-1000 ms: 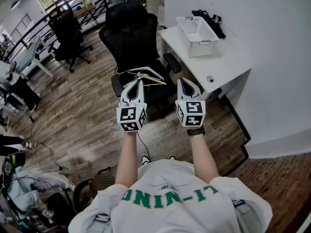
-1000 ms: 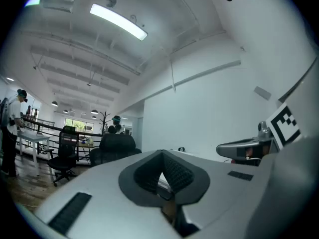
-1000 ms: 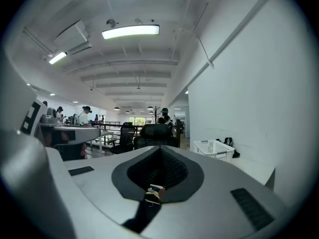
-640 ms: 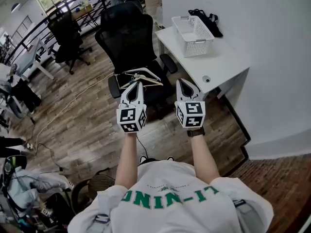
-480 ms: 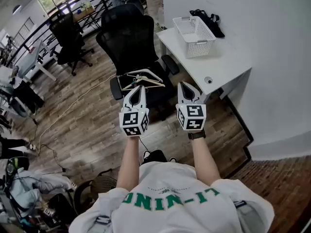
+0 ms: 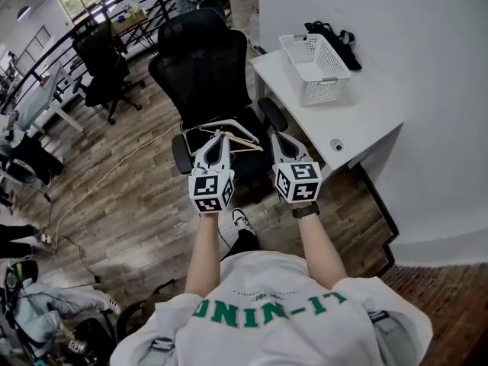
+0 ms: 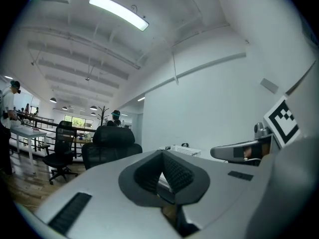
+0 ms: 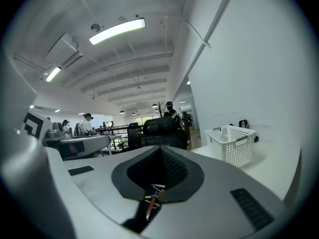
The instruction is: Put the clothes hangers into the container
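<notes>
Clothes hangers [image 6: 229, 130] lie heaped on the chair [image 6: 200, 67] seat, right where both pairs of tongs point! Left tongs [image 6: 219, 136] are pinched together, empty. Right tongs [image 6: 276, 138] are likewise closed on nothing, lined up, I'd say, for a pick not yet begun. White basket [image 6: 324, 90] waits on the tabletop [image 6: 370, 117] right of the chair. Tong tips cover the heap's near edge; how many hangers, can't tell.

Both forearms [image 6: 203, 246] extended forward, side by side; left gripper [image 6: 218, 137] and right gripper [image 6: 277, 139] held roughly level, jaws of each closed together
</notes>
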The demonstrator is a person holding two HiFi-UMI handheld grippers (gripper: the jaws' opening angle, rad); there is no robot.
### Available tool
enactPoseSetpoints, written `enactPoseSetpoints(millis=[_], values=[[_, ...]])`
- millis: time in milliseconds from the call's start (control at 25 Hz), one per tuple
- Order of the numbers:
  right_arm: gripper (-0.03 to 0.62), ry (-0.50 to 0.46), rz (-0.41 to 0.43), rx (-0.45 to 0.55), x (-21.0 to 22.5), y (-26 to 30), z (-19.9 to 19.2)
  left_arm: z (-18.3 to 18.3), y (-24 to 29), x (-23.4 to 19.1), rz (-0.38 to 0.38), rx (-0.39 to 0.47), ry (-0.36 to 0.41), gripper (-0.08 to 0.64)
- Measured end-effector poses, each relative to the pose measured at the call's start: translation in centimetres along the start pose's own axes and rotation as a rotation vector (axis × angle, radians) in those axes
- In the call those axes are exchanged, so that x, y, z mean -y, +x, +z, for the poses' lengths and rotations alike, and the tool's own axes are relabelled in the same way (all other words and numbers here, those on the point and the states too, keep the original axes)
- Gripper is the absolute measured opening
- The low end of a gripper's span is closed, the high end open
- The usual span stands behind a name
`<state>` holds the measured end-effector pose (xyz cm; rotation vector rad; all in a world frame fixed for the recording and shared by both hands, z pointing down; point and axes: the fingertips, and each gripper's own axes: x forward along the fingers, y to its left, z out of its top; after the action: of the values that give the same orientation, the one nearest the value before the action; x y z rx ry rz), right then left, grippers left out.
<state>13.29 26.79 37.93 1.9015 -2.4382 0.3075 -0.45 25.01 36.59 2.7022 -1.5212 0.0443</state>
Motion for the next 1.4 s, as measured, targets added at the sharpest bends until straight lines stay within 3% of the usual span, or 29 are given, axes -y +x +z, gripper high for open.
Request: enactPoseSetpoints(millis=[240,440,760,1120,1400], values=[[0.014,-0.089,0.041,0.025,-1.8,12.5,5.7,3.3,7.6,-9.5,0.038,0.045,0.002,0.005],[0.014,-0.121,0.08,-0.022,-4.1,19.7,5.3,2.6,10.7,-15.5,0.065,0.042,-0.022,0.005],[0.015,-0.136,0.217,-0.263,-5.3,27.4,-3.6,-3.4,14.0,-20.8,0.153,-0.069,0.007,0.005],[0.015,-0.197,0.426,-0.463,-5.6,33.7,-11.8,-9.5,16.0,-25.0,0.307,-0.113,-0.131,0.005],[0.017,-0.172,0.552,-0.653,-5.1,37.2,-20.4,-14.6,17.0,-27.2,0.438,-0.198,-0.188,0.005]])
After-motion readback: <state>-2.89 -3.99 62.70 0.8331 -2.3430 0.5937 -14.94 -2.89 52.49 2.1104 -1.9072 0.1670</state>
